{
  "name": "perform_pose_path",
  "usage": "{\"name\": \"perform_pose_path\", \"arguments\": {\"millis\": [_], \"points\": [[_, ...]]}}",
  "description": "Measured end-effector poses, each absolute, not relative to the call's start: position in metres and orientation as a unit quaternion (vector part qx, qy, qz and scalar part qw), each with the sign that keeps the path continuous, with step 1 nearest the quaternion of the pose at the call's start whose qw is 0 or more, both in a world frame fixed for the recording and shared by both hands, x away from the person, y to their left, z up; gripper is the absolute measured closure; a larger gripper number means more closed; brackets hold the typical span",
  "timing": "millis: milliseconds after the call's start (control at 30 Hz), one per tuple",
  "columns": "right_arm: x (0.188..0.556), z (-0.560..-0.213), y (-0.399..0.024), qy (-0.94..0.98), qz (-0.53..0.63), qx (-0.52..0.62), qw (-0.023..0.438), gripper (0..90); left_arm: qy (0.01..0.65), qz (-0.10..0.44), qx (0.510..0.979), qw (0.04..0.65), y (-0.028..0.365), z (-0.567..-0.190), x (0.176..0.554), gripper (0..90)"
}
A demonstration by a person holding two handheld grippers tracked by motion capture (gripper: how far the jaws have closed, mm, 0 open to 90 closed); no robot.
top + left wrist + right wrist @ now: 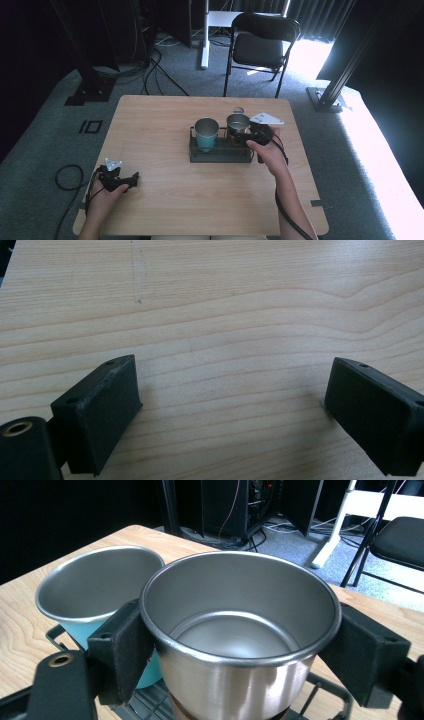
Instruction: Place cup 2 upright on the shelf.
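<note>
One pale wood table (165,200), grey carpet (45,125), left claw (232,405) wide, right claw (240,650) gripping steel cup (240,630).

High view overlooking table (165,195), tong views close, sharing its woodgrain

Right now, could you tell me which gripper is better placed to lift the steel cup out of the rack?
Right. The right gripper already has its jaws around the steel cup in the rack; the left gripper lies open near the table's near-left corner.

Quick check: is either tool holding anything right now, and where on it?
The right tool grips the steel cup by its side walls, just below the rim. The left tool is open, holding nothing.
</note>
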State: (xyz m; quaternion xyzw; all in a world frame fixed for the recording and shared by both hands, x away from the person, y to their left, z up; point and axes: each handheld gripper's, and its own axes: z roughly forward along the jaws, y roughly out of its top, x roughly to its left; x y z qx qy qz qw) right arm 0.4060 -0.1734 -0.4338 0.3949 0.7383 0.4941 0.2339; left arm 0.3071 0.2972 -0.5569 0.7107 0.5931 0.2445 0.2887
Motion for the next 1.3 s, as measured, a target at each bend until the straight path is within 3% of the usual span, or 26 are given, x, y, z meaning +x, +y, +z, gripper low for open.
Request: {"name": "perform_pose_path", "arguments": {"millis": [1300], "points": [[0.424, -0.465, -0.158, 0.735, 0.49, 0.409, 0.229, 18.1, 0.593, 0.244, 0.711, 0.289, 0.297, -0.557, 0.307, 8.1]]}}
